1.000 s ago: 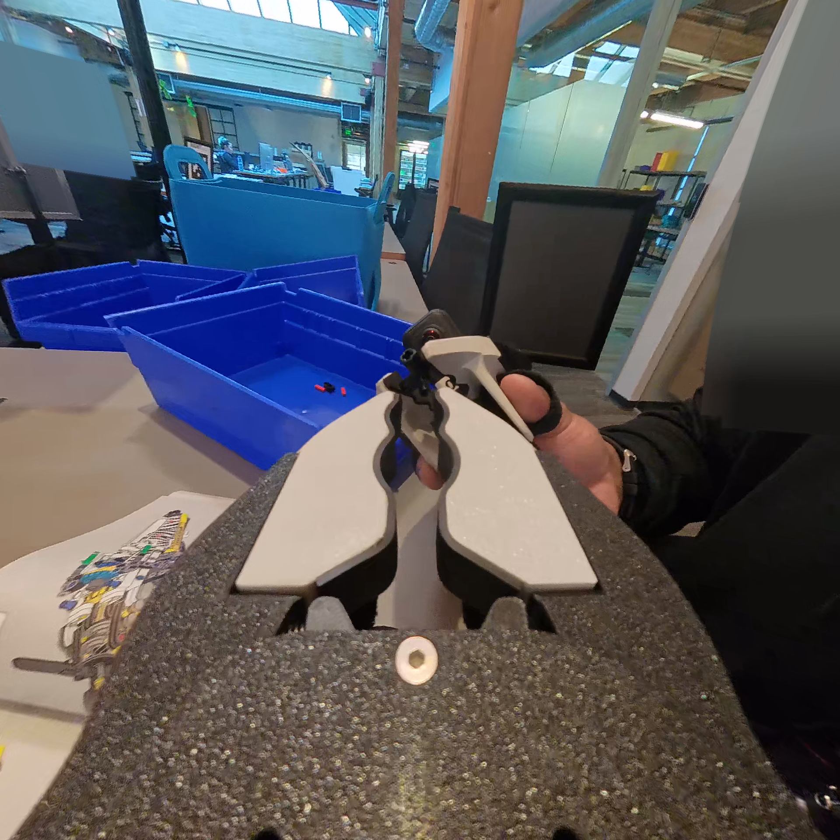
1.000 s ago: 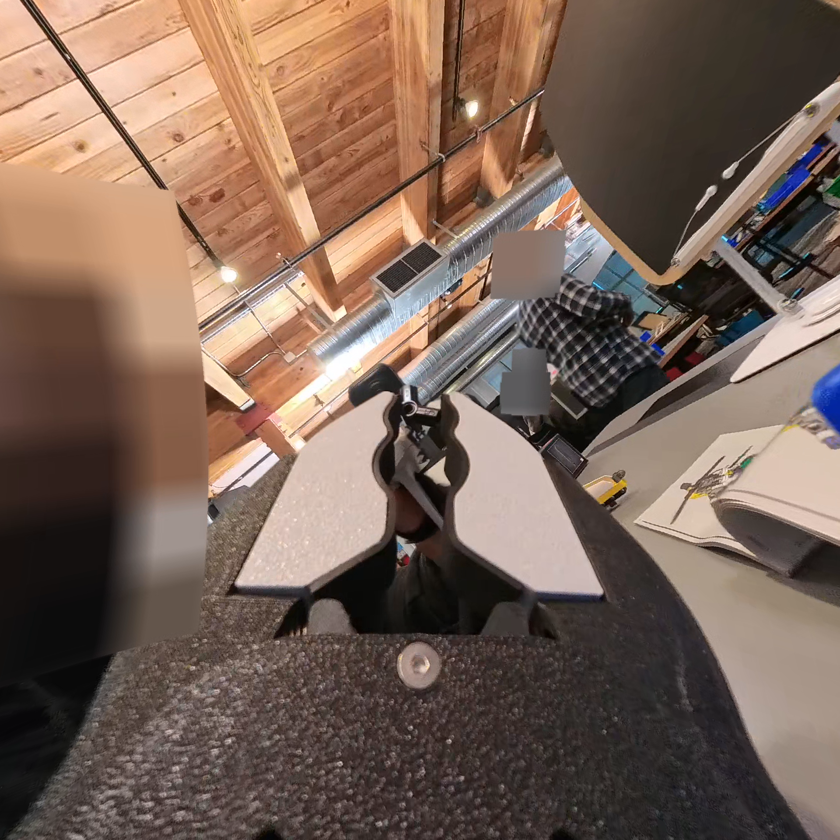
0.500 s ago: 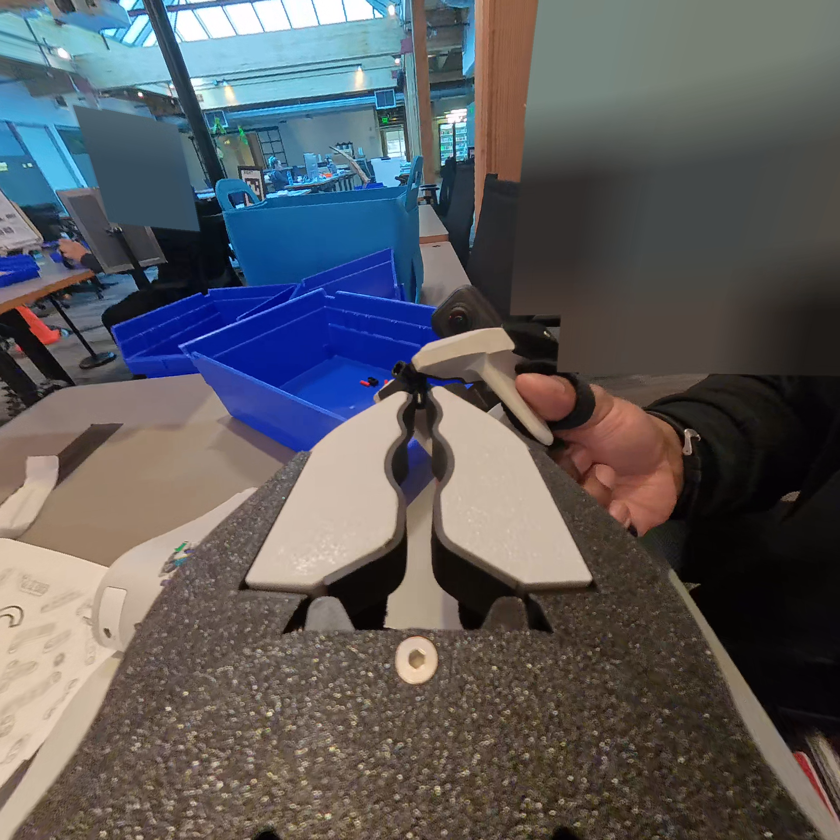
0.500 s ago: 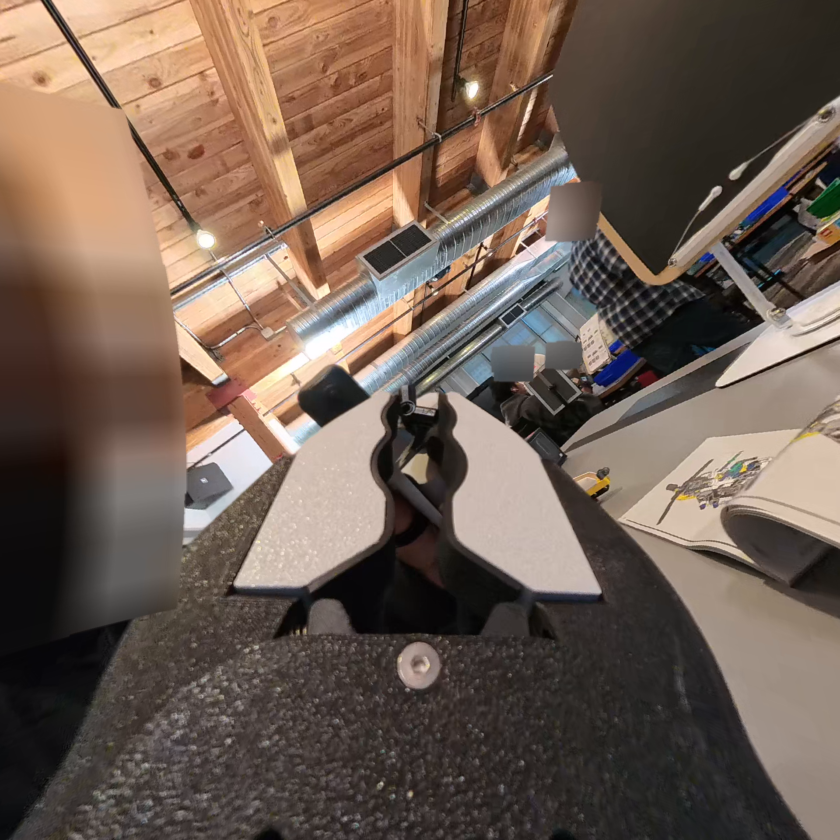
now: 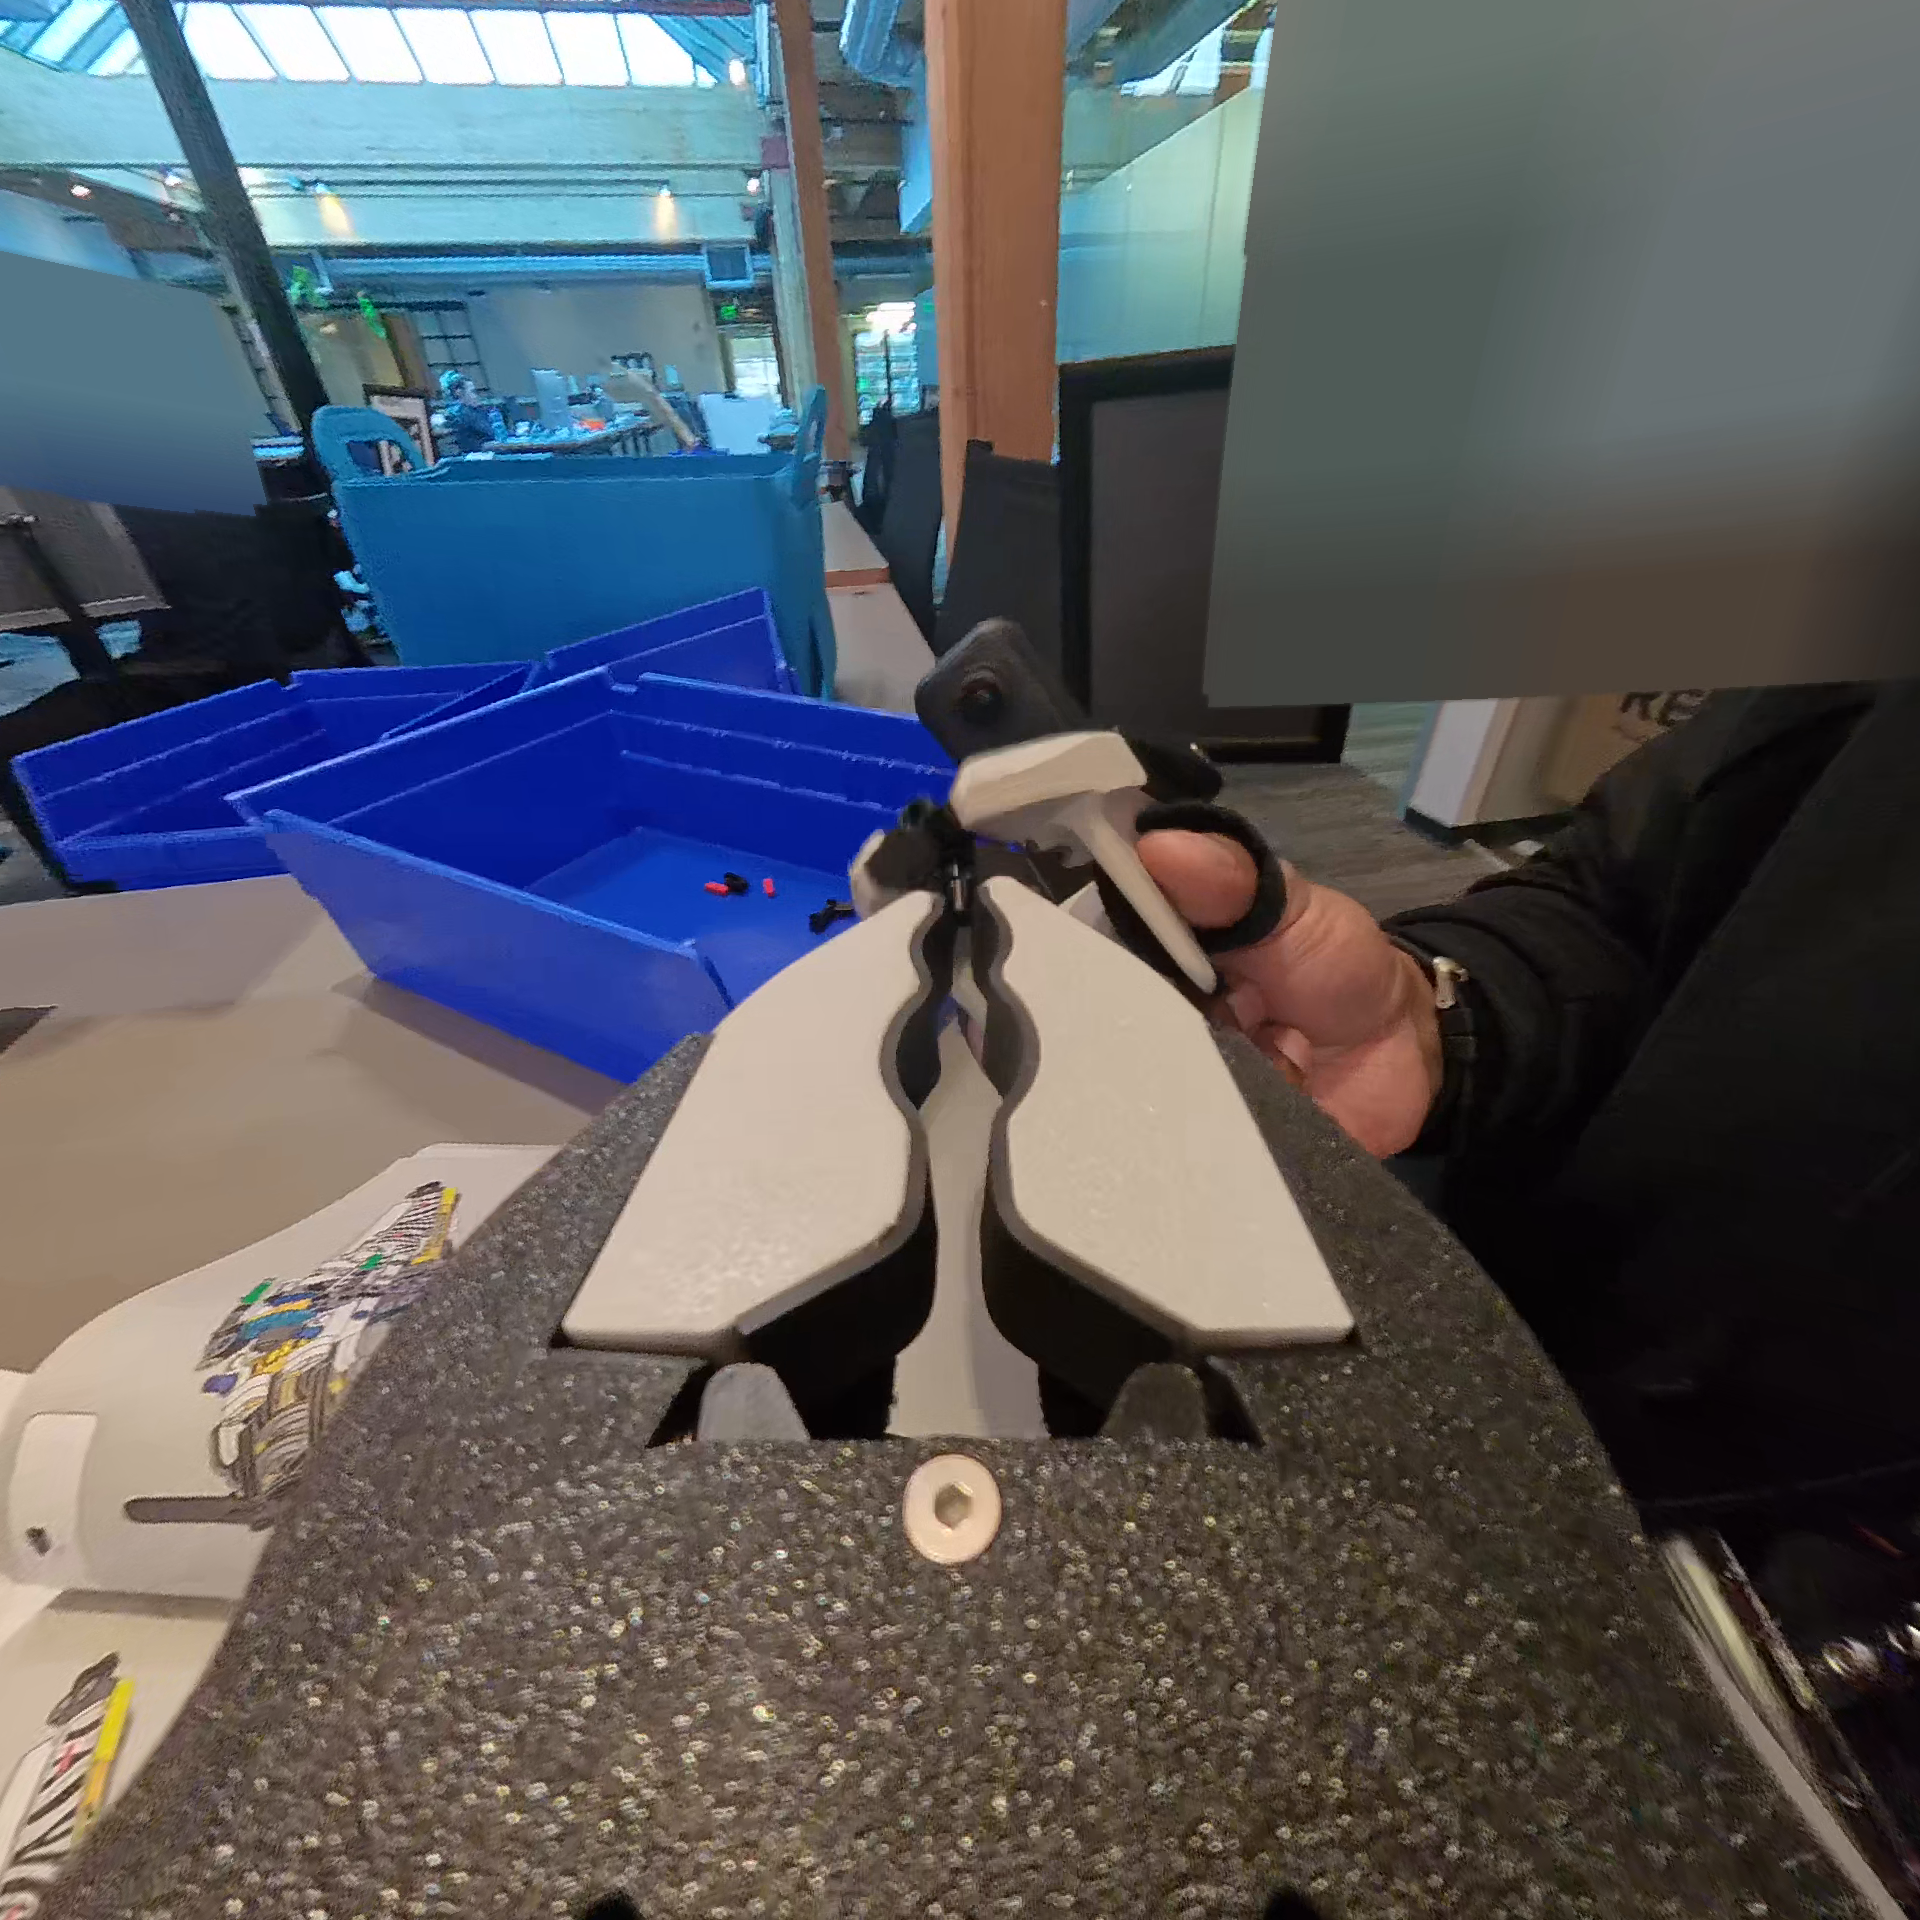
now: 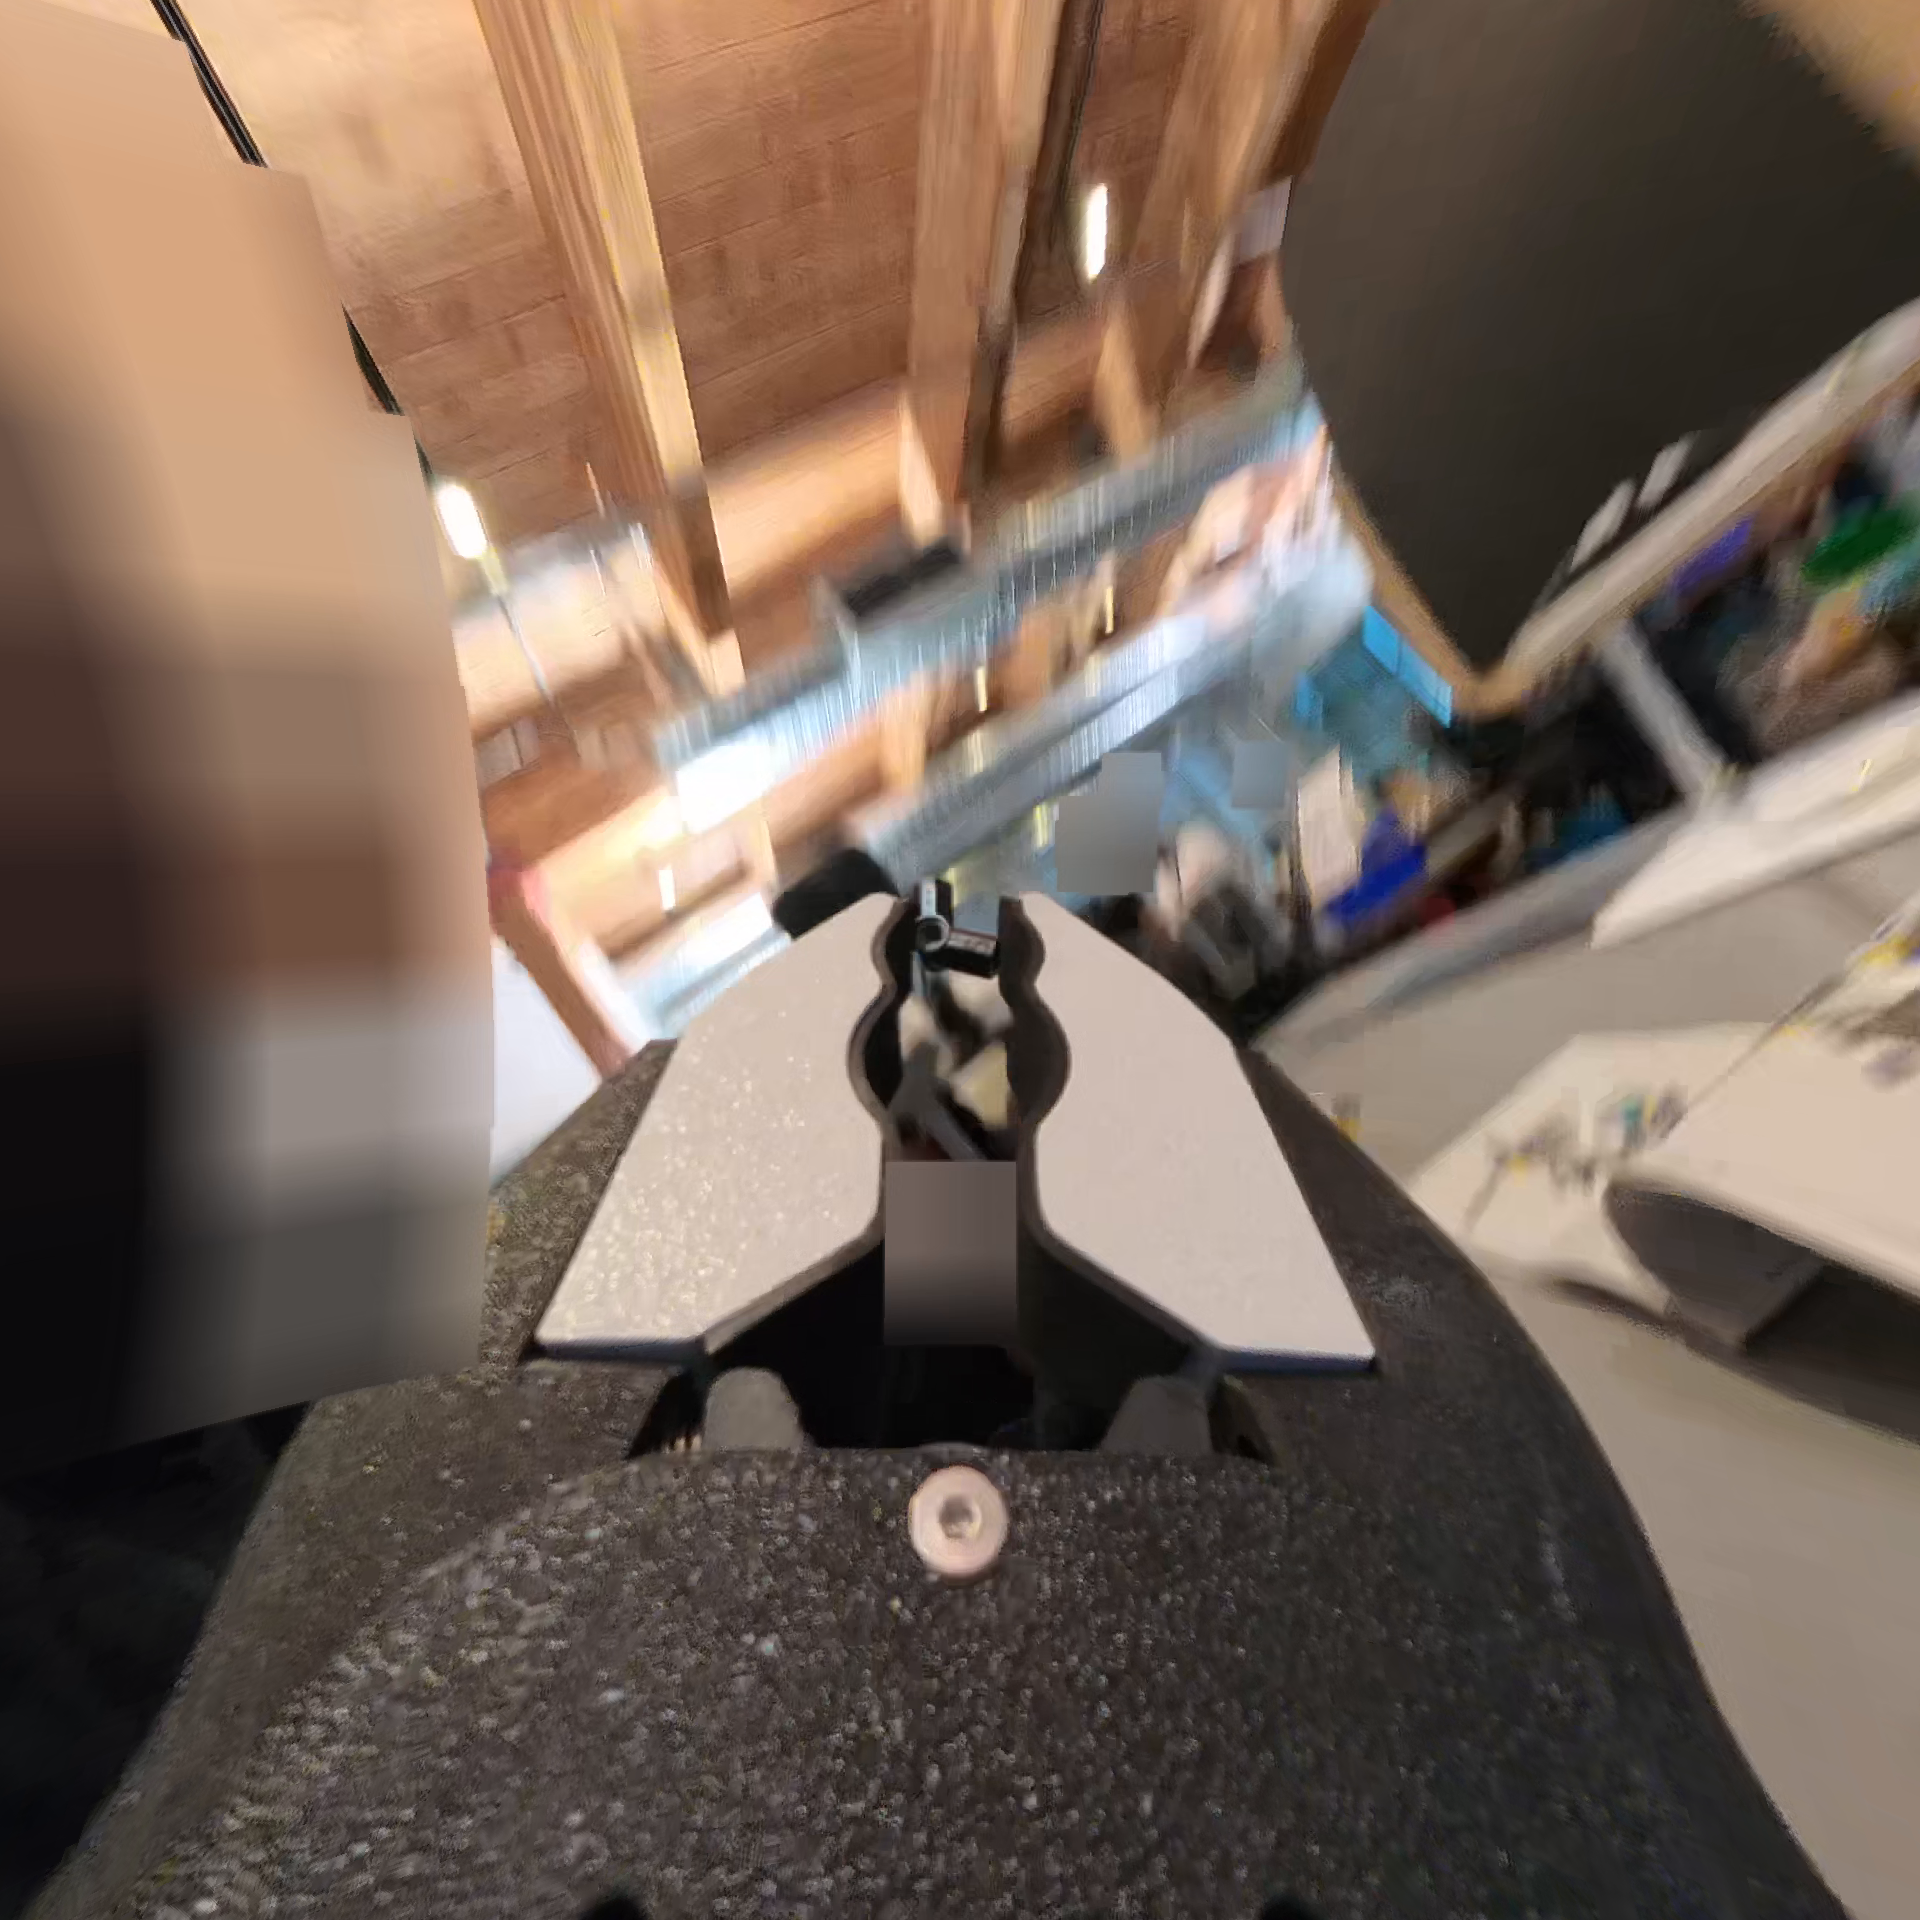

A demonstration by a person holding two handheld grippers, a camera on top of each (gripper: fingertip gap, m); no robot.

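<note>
The left hand-held gripper (image 5: 958, 902), at the centre of the left wrist view, is pinching a small black part (image 5: 948, 883) at its tips, its two grey fingers (image 5: 831, 1039) standing almost together on it. The right hand-held gripper (image 5: 935, 831) is meeting it tip to tip just above, and a person's hand (image 5: 1320, 997) right of centre is squeezing that gripper's pale trigger, a black strap round one finger. Behind the tips, at centre left, a blue bin (image 5: 499, 935) is sitting on the grey table (image 5: 187, 1039), with a few small red and black pieces (image 5: 738, 886) lying on its floor. More blue bins (image 5: 208, 758) are standing farther left. An open printed booklet (image 5: 312, 1309) is lying at the lower left.

In the right wrist view, blurred by motion, the right hand-held gripper (image 6: 958, 940) is clamping the small black part (image 6: 961, 948) crosswise between its fingertips (image 6: 1039, 956), the fingers standing a little apart around it. The booklet (image 6: 1714, 1174) is showing at the right edge, and a wooden ceiling (image 6: 779, 260) is filling the upper frame.
</note>
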